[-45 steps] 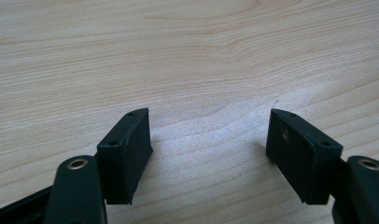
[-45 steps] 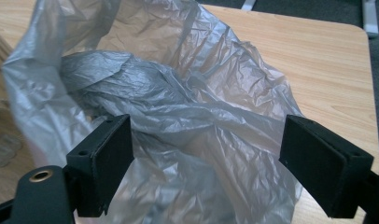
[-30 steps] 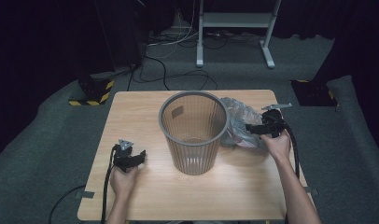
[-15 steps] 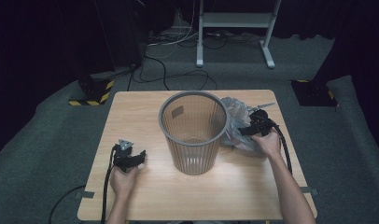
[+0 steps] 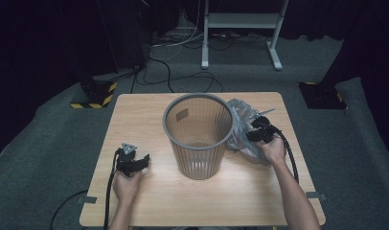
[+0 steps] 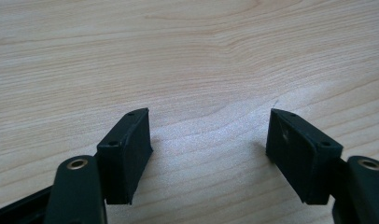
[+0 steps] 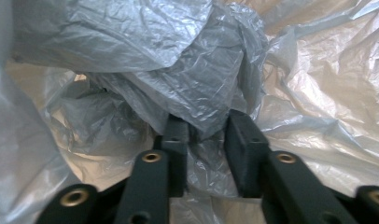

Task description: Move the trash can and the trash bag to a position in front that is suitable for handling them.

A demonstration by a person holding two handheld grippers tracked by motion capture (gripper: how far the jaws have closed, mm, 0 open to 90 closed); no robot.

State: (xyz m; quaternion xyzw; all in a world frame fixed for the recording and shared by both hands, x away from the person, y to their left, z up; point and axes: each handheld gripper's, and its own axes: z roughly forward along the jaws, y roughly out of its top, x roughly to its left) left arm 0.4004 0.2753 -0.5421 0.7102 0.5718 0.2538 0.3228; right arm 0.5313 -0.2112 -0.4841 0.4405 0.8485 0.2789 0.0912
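Clearly, a crumpled grey plastic bag (image 5: 240, 127) is the thing in hand: it lies on the tabletop (image 5: 149, 115) just to the right of the mesh wastebasket (image 5: 198, 136), touching its side. A fold of the film is pinched between the jaws of the right gripper (image 7: 206, 135), which have just been closing; in the right gripper view the thin plastic bunches up between the pads and spills over them. In the high view the same gripper (image 5: 256, 133) is seen low over the bag's near edge. The wastebasket stands upright and unlined near the middle of the tabletop. The left gripper (image 6: 208, 140) is rested near the tabletop's front left, well apart from the basket, with its jaws wide apart and nothing but bare wood between them.

Several slips can be expected from here. Only one layer or a loose wrinkle may have been caught, so the film could slide out or tear when lifted. Because the bag leans on the basket, a quick pull may drag or tip the light basket, which is steadied by nothing. The bag's mouth cannot be made out, so it may be raised by the wrong end.
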